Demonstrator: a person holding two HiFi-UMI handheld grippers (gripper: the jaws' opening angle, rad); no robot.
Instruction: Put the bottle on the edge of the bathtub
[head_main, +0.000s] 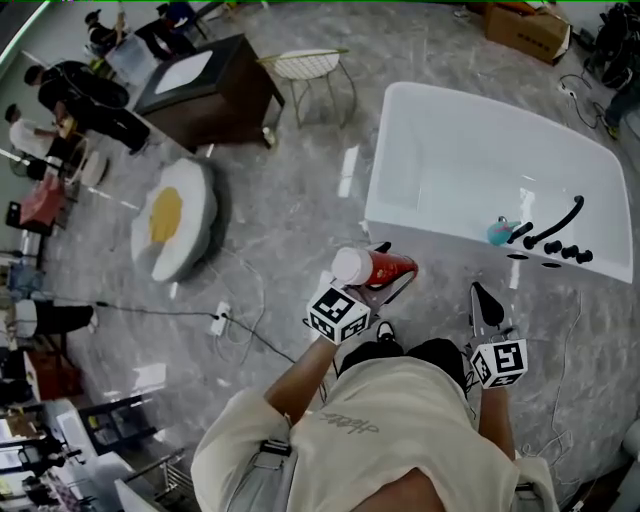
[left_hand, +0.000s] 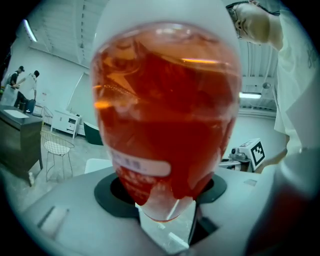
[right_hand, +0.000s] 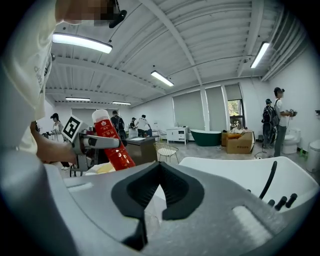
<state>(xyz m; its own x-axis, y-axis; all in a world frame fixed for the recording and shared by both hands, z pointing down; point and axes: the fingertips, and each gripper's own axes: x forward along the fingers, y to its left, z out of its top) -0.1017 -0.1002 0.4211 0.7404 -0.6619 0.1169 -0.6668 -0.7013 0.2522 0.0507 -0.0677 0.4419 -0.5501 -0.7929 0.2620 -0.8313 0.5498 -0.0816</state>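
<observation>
Left gripper (head_main: 397, 276) clamps red bottle (left_hand: 165, 125)

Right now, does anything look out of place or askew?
The bottle leans off upright in the left claw, short of the tub. A power strip and its cable lie loose across the floor, a possible trip hazard.

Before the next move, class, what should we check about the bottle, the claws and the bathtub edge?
1. Bottle gripped by left claw: ok.
2. Right claw empty, jaws together: ok.
3. Bare stretch on bathtub near rim: ok.
4. Faucet and teal item away from that stretch: ok, both sit further right.
5. Bottle upright: not ok, tilted.
6. Cap tight: cannot tell.
</observation>
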